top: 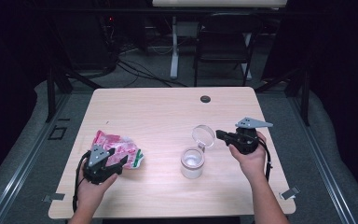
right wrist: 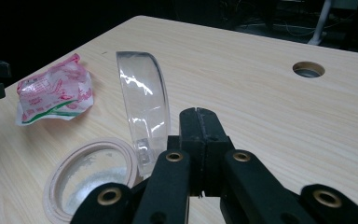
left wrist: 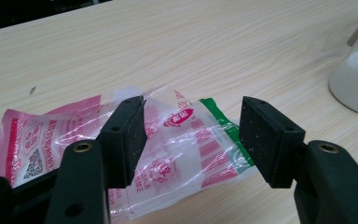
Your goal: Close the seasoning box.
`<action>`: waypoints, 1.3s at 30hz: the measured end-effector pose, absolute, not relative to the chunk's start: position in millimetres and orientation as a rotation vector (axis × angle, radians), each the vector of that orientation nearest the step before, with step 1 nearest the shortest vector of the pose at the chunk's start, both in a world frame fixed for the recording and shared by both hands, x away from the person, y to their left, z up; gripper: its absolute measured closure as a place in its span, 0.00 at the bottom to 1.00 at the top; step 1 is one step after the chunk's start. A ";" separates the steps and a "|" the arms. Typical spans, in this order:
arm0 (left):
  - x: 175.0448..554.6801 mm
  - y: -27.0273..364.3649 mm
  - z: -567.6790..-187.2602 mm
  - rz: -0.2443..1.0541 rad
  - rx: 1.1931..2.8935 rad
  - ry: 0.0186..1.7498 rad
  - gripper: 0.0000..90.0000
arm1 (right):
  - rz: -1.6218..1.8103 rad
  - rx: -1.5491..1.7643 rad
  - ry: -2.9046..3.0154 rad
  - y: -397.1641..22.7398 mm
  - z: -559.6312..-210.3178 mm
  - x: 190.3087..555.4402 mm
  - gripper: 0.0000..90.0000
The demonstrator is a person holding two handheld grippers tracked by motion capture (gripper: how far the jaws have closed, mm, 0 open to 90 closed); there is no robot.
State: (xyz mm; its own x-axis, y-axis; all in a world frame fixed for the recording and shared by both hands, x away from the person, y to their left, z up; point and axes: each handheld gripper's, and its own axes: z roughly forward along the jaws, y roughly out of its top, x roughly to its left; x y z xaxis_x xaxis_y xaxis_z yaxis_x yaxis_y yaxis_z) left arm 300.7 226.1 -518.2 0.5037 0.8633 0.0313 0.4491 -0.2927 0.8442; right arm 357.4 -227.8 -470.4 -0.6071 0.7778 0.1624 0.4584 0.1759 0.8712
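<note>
Crumpled pink-and-green plastic packet [left wrist: 182, 149]

The desk [top: 168, 107] is seen to be surfaced in pale wood-grain laminate, smooth with a soft sheen. The packet [left wrist: 186, 140] is made of thin, crinkled plastic film, glossy and partly clear, printed in pink, white and green. The jar [top: 192, 163] appears to be of clear, smooth glass or plastic, and its hinged lid [right wrist: 144, 107] is transparent and shiny. The left gripper [left wrist: 193, 137] is faced with matt black, finely grained pads [left wrist: 265, 135], while the right gripper [right wrist: 199, 122] is formed of matt black plastic with brass-coloured metal rivets.
</note>
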 end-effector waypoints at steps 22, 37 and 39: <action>327.3 123.0 -478.4 0.457 2.013 0.832 0.90 | 1.404 1.141 2.164 -219.4 -474.3 353.4 0.99; 342.4 44.5 -458.3 0.340 2.042 0.669 1.00 | 1.416 1.125 2.178 -215.1 -473.7 351.7 0.98; 342.3 40.9 -456.9 0.344 2.040 0.666 1.00 | 1.425 1.119 2.182 -213.6 -473.8 351.3 0.98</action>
